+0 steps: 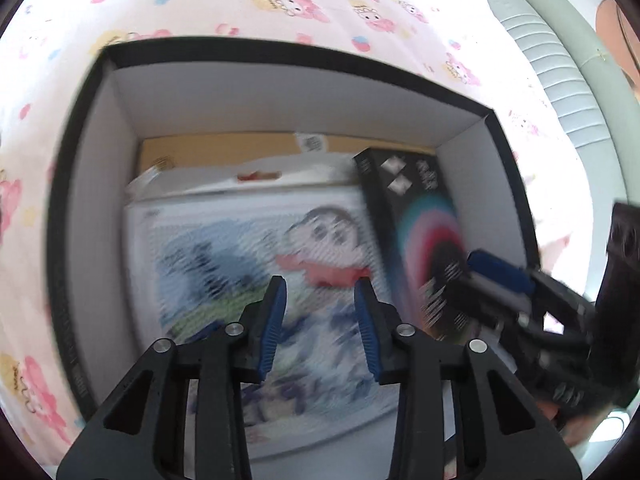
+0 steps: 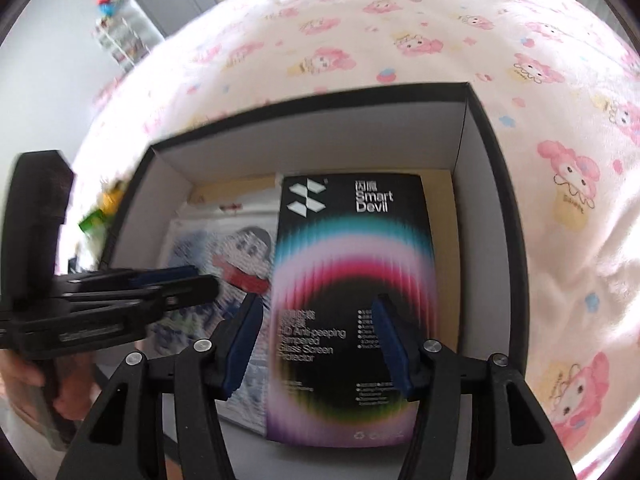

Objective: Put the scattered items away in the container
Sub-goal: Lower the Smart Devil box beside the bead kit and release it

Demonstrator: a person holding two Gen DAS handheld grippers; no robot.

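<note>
Black-rimmed box [image 2: 496, 208] is set on a pink cartoon-print bedsheet [image 2: 360, 32]; grey wall and shelf [image 2: 120, 40] seen behind. Screen-protector pack [image 2: 352, 280] and cartoon packet [image 1: 256, 264] lie inside. Left gripper [image 1: 320, 328] and right gripper [image 2: 316, 344] fingers are held apart, empty.

Matt black-rimmed cardboard container [image 2: 472, 128], glossy printed screen protector box [image 2: 348, 280], soft printed cloth bedsheet [image 2: 400, 32], ribbed blue tool pads [image 1: 276, 320]

left tool [image 1: 320, 320]: black frame | blue ribbed pads [image 1: 276, 320] | silver screws
</note>
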